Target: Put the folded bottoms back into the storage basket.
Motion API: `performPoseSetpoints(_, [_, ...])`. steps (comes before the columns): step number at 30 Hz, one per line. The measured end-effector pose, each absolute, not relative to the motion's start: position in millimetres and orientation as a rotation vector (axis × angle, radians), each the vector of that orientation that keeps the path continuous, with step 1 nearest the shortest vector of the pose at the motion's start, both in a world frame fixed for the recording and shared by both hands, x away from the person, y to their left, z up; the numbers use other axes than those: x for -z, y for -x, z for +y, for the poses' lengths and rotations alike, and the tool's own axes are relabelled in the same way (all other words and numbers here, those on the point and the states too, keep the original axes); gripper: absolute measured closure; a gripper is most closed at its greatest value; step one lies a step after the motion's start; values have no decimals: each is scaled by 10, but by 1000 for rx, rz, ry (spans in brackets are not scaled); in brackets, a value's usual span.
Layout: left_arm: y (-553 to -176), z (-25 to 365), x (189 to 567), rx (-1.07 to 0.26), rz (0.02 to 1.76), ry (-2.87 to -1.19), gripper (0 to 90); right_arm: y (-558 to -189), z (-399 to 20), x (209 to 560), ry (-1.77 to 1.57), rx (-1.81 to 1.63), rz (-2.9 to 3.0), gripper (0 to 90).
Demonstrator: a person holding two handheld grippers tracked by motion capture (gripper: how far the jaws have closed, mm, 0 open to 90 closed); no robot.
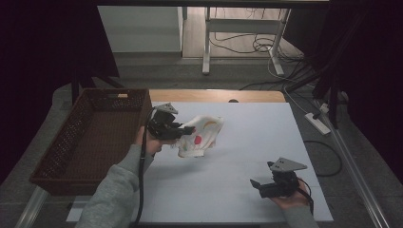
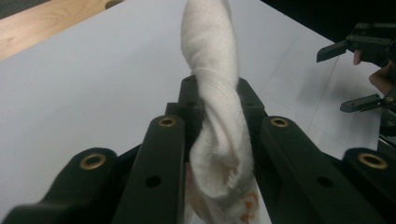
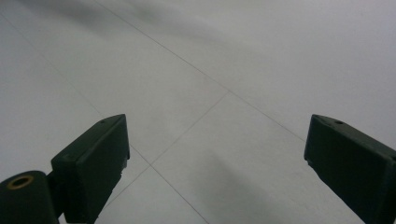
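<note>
A white cloth [image 1: 202, 135] with red and yellow print hangs bunched in the air over the white table [image 1: 247, 190], near its left side. My left gripper [image 1: 187, 130] is shut on the cloth's edge. In the left gripper view the cloth [image 2: 212, 93] is pinched between the two black jaws and rises twisted beyond them. My right gripper [image 1: 255, 184] rests low near the table's front right, held in a hand, jaws wide apart. In the right gripper view its jaws [image 3: 217, 154] stand open over bare white tabletop. The right gripper [image 2: 352, 74] also appears far off in the left gripper view.
A brown wicker basket [image 1: 71, 161] stands off the table's left edge. A strip of wooden tabletop [image 1: 214, 95] runs along the far side. Behind the table are desk legs and loose cables [image 1: 266, 47] on the floor, and a power strip [image 1: 317, 122] at the right.
</note>
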State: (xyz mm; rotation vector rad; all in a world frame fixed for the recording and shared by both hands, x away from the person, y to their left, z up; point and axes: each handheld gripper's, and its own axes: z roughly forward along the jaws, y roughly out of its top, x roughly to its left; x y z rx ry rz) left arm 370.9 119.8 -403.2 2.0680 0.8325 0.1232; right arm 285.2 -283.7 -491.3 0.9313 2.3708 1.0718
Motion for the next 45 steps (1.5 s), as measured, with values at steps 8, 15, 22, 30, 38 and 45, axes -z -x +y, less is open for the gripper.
performPoseSetpoints(8, [-3656,1260,3995,-122,831,-2036,771,-2849,-2835,4914,-927,-1067,2369,70])
performPoseSetpoints(15, [-3629,1300,3957,-134,828,-2029,771,-2851,-2834,4915,-931,-1068,2370,70])
performPoseSetpoints(22, [-3576,1361,3887,-153,818,-2016,771,-2853,-2833,4915,-931,-1068,2369,70])
performPoseSetpoints(30, [-3527,1417,3831,-168,813,-2003,771,-2854,-2833,4916,-933,-1068,2368,70])
performPoseSetpoints(38, [-3475,1488,3796,-181,813,-1991,771,-2853,-2831,4916,-932,-1062,2370,70])
performPoseSetpoints(45, [-3428,1564,3783,-192,820,-1976,771,-2855,-2827,4921,-931,-1057,2373,70])
